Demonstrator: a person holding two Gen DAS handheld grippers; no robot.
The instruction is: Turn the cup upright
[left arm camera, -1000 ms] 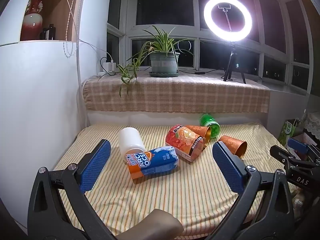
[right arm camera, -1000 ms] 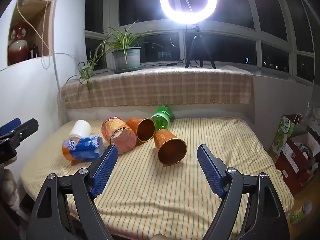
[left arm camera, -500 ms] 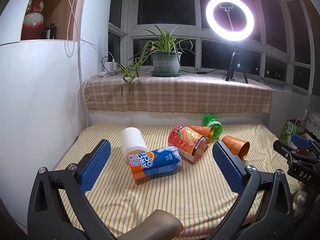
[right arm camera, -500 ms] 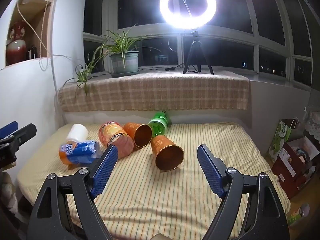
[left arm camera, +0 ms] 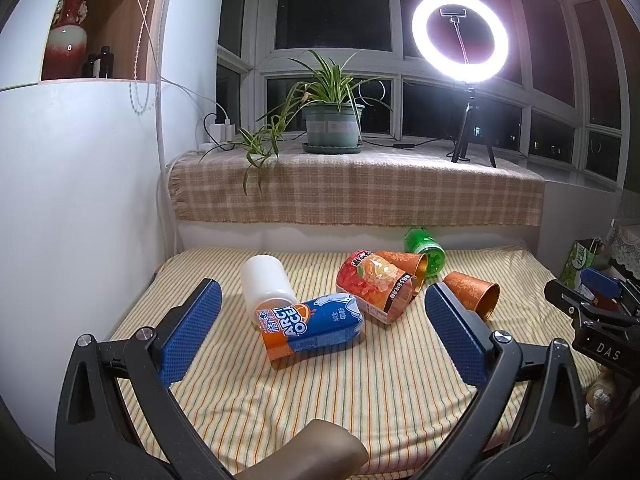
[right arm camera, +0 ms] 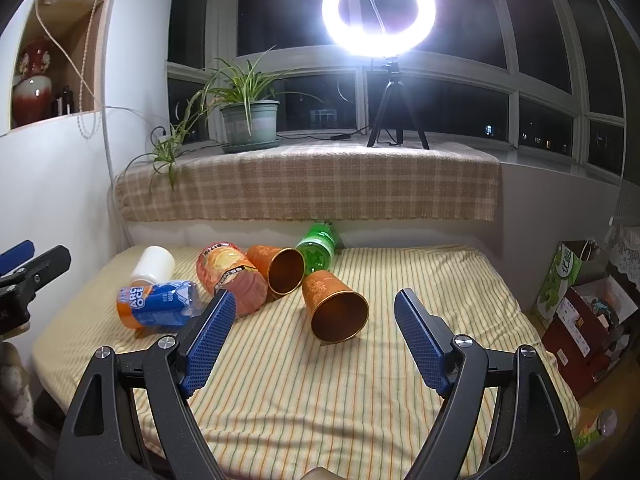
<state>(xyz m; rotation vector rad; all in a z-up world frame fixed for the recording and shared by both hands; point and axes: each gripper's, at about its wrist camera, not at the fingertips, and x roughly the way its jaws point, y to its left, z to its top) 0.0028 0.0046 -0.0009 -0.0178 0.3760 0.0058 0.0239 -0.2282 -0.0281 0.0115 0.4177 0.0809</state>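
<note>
1. Lying on its side on the striped mattress (right arm camera: pixel 360 400), the near copper cup (right arm camera: pixel 334 306) is pointing its mouth at the right gripper (right arm camera: pixel 310 338), whose jaws are spread wide and empty.
2. Gaping wide too, the left gripper (left arm camera: pixel 320 334) is facing the blue bottle (left arm camera: pixel 312 330).
3. Rolling is looking likely if a finger is nudging the cup into the second copper cup (right arm camera: pixel 276 268).

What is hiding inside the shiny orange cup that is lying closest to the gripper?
The near orange cup looks empty: only its shiny gold inner wall shows. Its deepest part is shadowed, so I cannot fully tell.
</note>
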